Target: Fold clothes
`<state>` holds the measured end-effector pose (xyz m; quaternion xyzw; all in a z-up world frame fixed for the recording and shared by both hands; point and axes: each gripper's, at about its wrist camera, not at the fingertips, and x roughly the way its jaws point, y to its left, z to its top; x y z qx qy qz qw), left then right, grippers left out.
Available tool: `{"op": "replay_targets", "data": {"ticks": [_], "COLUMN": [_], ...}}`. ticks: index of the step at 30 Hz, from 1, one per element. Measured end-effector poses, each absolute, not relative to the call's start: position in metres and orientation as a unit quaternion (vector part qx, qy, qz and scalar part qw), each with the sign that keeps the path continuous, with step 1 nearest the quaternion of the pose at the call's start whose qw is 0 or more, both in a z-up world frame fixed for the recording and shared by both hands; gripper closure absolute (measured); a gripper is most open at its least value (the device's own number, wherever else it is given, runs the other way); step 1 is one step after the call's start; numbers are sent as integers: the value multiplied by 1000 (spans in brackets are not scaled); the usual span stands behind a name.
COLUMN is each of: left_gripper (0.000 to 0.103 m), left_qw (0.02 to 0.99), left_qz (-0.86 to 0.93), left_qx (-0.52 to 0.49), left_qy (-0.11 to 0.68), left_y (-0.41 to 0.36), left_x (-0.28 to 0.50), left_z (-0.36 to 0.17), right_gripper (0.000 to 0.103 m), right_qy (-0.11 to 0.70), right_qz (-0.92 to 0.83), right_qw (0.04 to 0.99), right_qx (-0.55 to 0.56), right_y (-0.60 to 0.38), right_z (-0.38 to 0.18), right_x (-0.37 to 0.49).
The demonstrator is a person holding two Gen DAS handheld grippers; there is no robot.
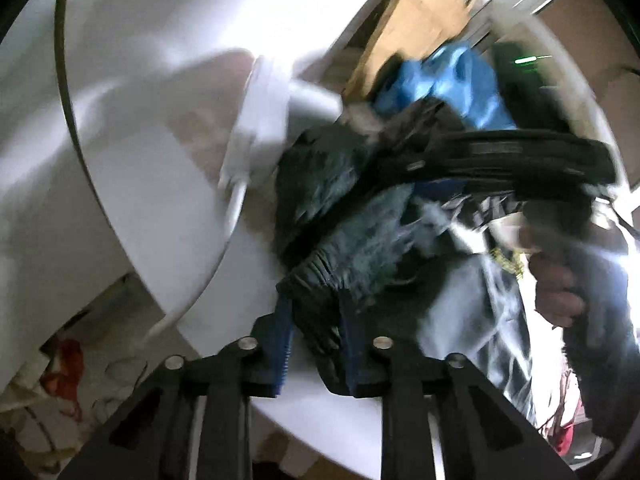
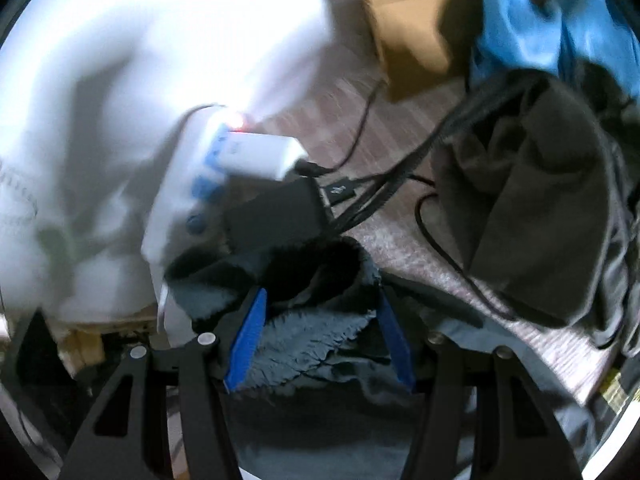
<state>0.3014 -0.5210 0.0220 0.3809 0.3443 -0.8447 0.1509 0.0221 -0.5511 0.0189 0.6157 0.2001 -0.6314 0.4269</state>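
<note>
A dark grey fleece garment (image 1: pixel 360 240) with an elastic waistband hangs in front of the left wrist camera. My left gripper (image 1: pixel 316 304) is shut on its waistband edge, blue fingers (image 1: pixel 282 344) close together. In the right wrist view the same fleece garment (image 2: pixel 312 320) fills the gap between the blue fingers (image 2: pixel 248 344). My right gripper (image 2: pixel 320 296) is shut on a thick bunch of it, jaws held fairly wide. A hand (image 1: pixel 560 292) holds the right gripper's handle at the right of the left wrist view. Both views are motion-blurred.
A white power strip (image 2: pixel 192 184) carries a white charger (image 2: pixel 260 156), a black adapter (image 2: pixel 276 216) and cables. Beyond lie a dark grey cloth pile (image 2: pixel 532 208), a blue cloth (image 2: pixel 560 28) and a cardboard box (image 2: pixel 408 20). A white round surface (image 1: pixel 140 160) fills the left.
</note>
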Motion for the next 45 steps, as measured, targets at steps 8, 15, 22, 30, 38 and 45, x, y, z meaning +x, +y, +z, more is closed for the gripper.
{"op": "replay_targets", "data": {"ticks": [8, 15, 22, 30, 38, 45], "left_gripper": [91, 92, 92, 92, 88, 82], "left_qw": [119, 87, 68, 117, 173, 158], "left_qz": [-886, -901, -905, -910, -890, -879], "left_qx": [338, 338, 345, 337, 377, 411], "left_qy": [293, 258, 239, 213, 189, 185], "left_y": [-496, -482, -479, -524, -565, -569], "left_x": [291, 290, 281, 251, 198, 207], "left_z": [46, 60, 65, 65, 37, 47], "right_gripper": [47, 47, 86, 94, 87, 73], "right_qy": [242, 285, 297, 265, 180, 93], "right_qz": [-575, -551, -548, -609, -588, -659], "right_qw": [391, 379, 410, 409, 405, 449], "right_qx": [677, 687, 666, 626, 676, 595], "right_y": [-576, -583, -583, -573, -595, -466], "right_z": [0, 6, 28, 77, 46, 140], "right_x": [16, 24, 29, -5, -66, -88]}}
